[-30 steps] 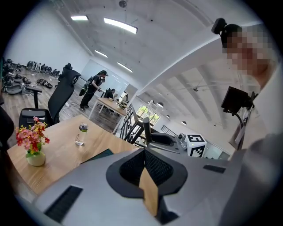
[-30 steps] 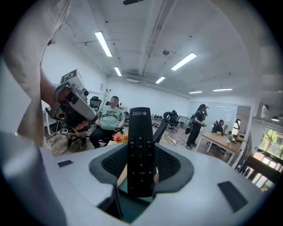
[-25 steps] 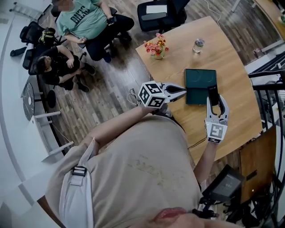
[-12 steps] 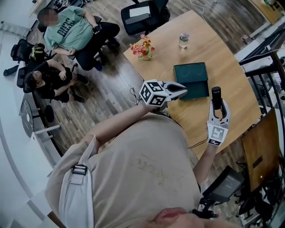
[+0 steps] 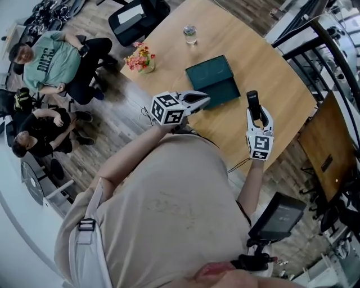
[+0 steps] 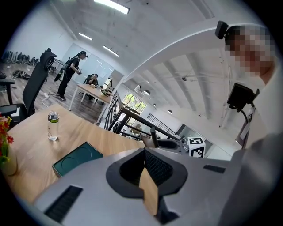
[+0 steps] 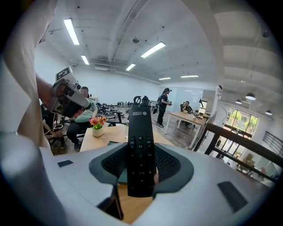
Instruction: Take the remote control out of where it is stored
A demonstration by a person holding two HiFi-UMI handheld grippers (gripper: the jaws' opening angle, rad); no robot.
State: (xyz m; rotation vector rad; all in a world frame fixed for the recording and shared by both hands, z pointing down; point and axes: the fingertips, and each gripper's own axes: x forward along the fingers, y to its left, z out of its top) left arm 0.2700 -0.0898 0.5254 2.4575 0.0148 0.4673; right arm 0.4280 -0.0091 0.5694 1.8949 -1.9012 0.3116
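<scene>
A black remote control [image 5: 252, 101] stands upright in my right gripper [image 5: 256, 111], which is shut on its lower half above the wooden table [image 5: 270, 73]. In the right gripper view the remote control [image 7: 140, 132] fills the middle between the pads of my right gripper [image 7: 140, 152], buttons facing the camera. A dark green flat box [image 5: 216, 80] lies on the table, left of the remote and apart from it. My left gripper [image 5: 205, 99] hovers by the box's near left corner, shut with nothing in it. The left gripper view shows my left gripper [image 6: 145, 152] and the green box [image 6: 77, 158] beyond it.
A water bottle [image 5: 190, 34] and a vase of flowers [image 5: 142, 59] stand on the table's far side. A black office chair [image 5: 135, 14] is at the far end. Seated people [image 5: 53, 59] are at the left. A black railing [image 5: 332, 39] runs along the right.
My right gripper has carried the remote from over the green box's right edge to the right, clear of the box. The left gripper stays shut by the box's near corner.
</scene>
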